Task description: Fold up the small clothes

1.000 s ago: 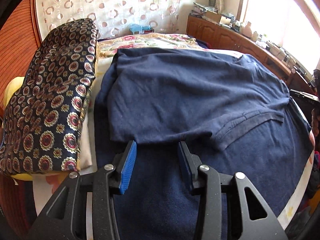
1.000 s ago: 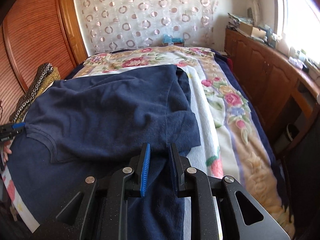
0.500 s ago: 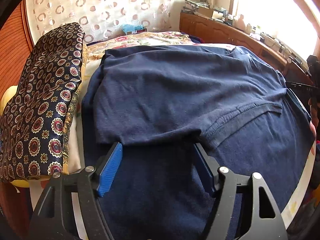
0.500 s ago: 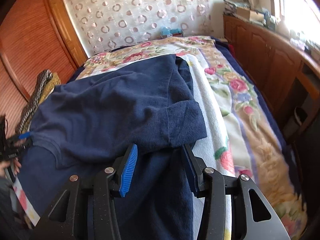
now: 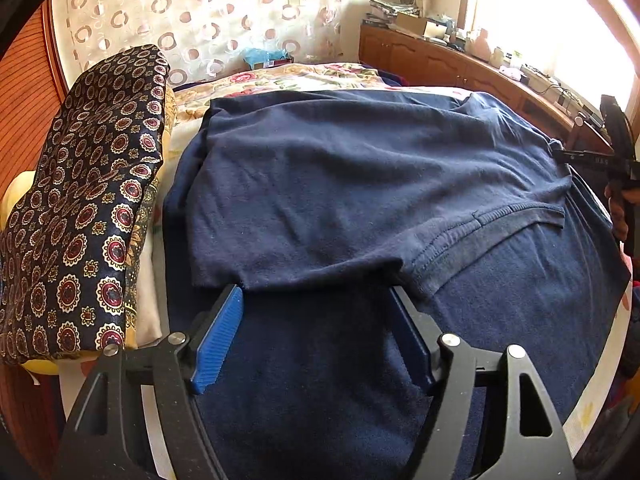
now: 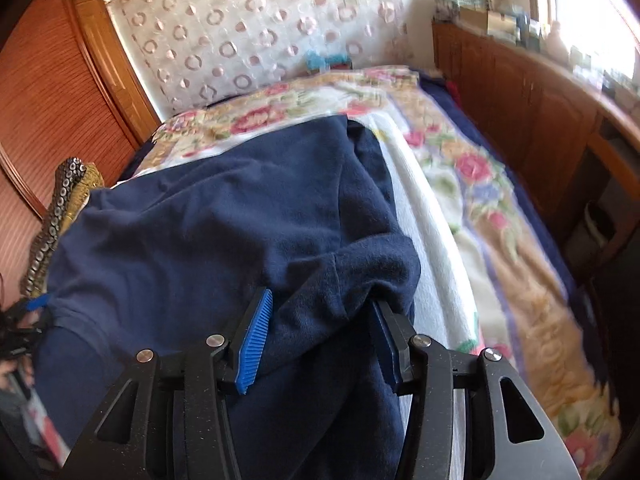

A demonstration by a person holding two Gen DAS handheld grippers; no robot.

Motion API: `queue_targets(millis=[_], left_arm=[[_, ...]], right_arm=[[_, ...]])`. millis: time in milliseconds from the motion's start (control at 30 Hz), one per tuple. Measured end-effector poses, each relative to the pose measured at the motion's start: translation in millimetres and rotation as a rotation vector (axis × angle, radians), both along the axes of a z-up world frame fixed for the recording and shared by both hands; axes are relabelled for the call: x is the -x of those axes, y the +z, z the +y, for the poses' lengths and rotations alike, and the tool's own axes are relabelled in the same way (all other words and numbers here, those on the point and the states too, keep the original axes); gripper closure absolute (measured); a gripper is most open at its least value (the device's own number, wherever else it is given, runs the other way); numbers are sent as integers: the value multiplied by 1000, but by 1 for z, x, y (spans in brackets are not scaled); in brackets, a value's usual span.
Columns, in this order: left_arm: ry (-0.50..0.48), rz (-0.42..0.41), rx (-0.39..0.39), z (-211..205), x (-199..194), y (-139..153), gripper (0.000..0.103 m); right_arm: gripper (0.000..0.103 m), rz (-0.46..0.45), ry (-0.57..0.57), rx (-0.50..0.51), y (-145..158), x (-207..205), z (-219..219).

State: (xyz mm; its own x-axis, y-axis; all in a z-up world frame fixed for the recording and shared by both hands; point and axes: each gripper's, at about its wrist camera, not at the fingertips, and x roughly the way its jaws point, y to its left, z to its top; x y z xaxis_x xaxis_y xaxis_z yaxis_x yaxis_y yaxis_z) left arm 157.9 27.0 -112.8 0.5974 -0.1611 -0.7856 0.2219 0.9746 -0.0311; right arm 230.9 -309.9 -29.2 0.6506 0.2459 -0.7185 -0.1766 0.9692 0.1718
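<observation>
- The bed (image 6: 500,216) has a flowery blanket on it, and it fills most of the room in both views.
- A dark blue T-shirt (image 5: 360,184) lies spread on the bed. Its top part is already folded over toward the near edge.
- The T-shirt looks soft, light and floppy. It will sag and bunch up if only one spot is lifted.
- A good place to hold it, I think, is at two corners of the folded edge at once, so the fold stays straight.
- A patterned cushion (image 5: 88,200) with round flowers stands just beside the T-shirt on its left side.
- The left gripper (image 5: 316,312) has its jaws spread wide. The folded edge of the T-shirt lies right at its tips, but the pads do not squeeze it, so it has let go.
- The right gripper (image 6: 322,328) is opening its jaws. A bunched sleeve sits between them, and the pads look loose on the cloth.
</observation>
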Motion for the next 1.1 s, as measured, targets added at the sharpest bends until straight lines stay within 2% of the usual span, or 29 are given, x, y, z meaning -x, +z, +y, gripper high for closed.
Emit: queue_targets(millis=[133, 367, 467, 533, 567, 767, 967, 1000, 1033, 1100], left_arm=[[40, 21, 70, 9, 4, 5, 29], [147, -45, 139, 28, 15, 19, 30], [175, -37, 175, 35, 11, 18, 38], [191, -14, 218, 39, 5, 15, 48], [207, -1, 231, 39, 2, 13, 48], [274, 10, 226, 40, -6, 5, 48], [283, 9, 248, 39, -13, 6, 48], [281, 4, 241, 39, -13, 6, 53], [281, -5, 230, 38, -13, 6, 69], [274, -7, 217, 37, -14, 4, 89]], right_arm=[[53, -37, 2, 73, -5, 7, 14], [51, -38, 10, 76, -5, 10, 16], [50, -39, 10, 84, -6, 12, 16], [50, -40, 9, 95, -4, 11, 17], [50, -39, 10, 99, 1, 12, 15], [50, -39, 13, 104, 3, 11, 13], [49, -41, 16, 122, 4, 10, 15], [49, -41, 17, 124, 4, 10, 14], [49, -42, 17, 125, 4, 10, 14], [49, -43, 19, 121, 5, 9, 11]])
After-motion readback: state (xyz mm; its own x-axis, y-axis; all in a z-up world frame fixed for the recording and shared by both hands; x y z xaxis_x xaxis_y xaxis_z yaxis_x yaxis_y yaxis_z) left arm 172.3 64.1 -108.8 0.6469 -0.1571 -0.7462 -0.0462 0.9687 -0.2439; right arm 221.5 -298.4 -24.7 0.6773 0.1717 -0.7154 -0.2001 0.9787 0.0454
